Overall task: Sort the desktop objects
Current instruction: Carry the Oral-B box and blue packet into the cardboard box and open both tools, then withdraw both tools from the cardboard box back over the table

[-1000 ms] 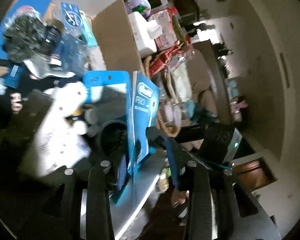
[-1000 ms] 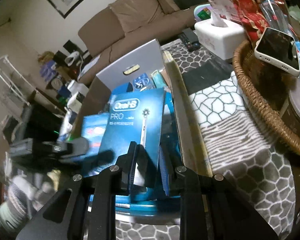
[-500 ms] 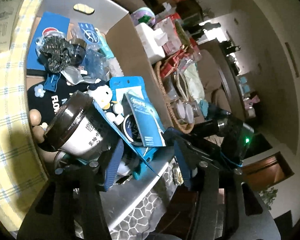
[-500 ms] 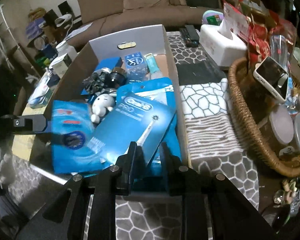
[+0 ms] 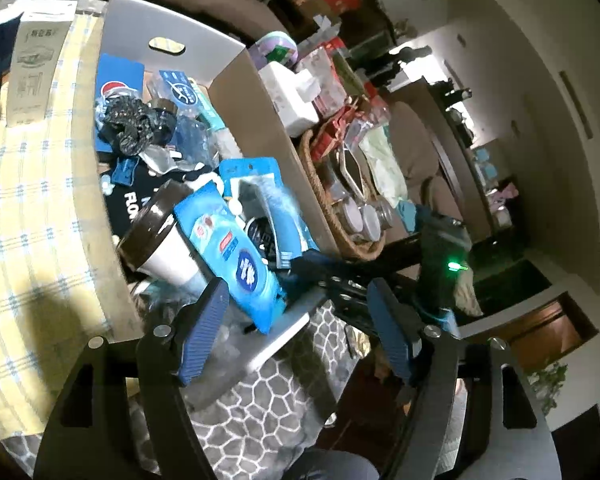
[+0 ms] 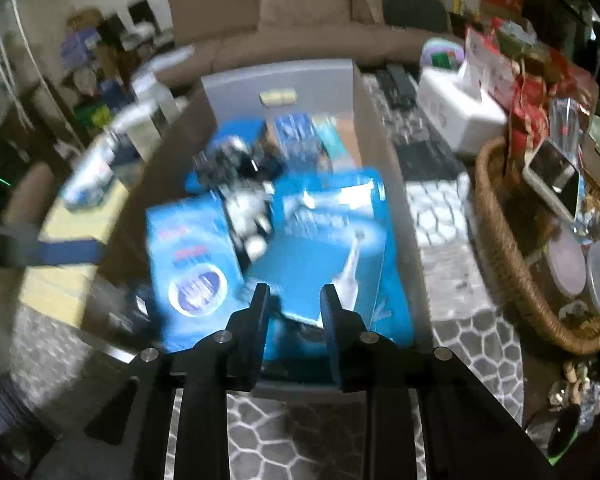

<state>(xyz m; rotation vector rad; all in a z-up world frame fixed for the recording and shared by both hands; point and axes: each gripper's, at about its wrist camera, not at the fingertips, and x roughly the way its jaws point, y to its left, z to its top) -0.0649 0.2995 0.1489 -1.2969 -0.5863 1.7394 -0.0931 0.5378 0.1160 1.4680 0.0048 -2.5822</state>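
From the left wrist, the left claw (image 5: pixel 296 332) is opening, its blue pads spread wide with nothing pinched; a blue wipes packet (image 5: pixel 236 264) lies just ahead of them, propped on the clutter at the near end of the cardboard box (image 5: pixel 256 104). Beside the packet lies a white cup with a dark lid (image 5: pixel 156 240), tipped on its side. Further back in the box are a dark scrunchie (image 5: pixel 132 128) and a blue blister card (image 5: pixel 256 184). A wicker basket (image 5: pixel 320 184) stands against the box's outer wall on the bench.

From the right wrist, the picture is blurred. The right claw (image 6: pixel 294 308) stands narrowly apart; its fingers hover above a blue toothbrush box (image 6: pixel 320 248) lying flat in the cardboard box, and no pinch shows. The wipes packet lies to its left, and the left claw's blue pad reaches in from the picture's left edge.

The toothbrush box looks light and stiff, with slick printed faces, so a grip across its thin edges would likely hold best. The wipes packet seems soft and pliable; taken near its middle it should sag less.
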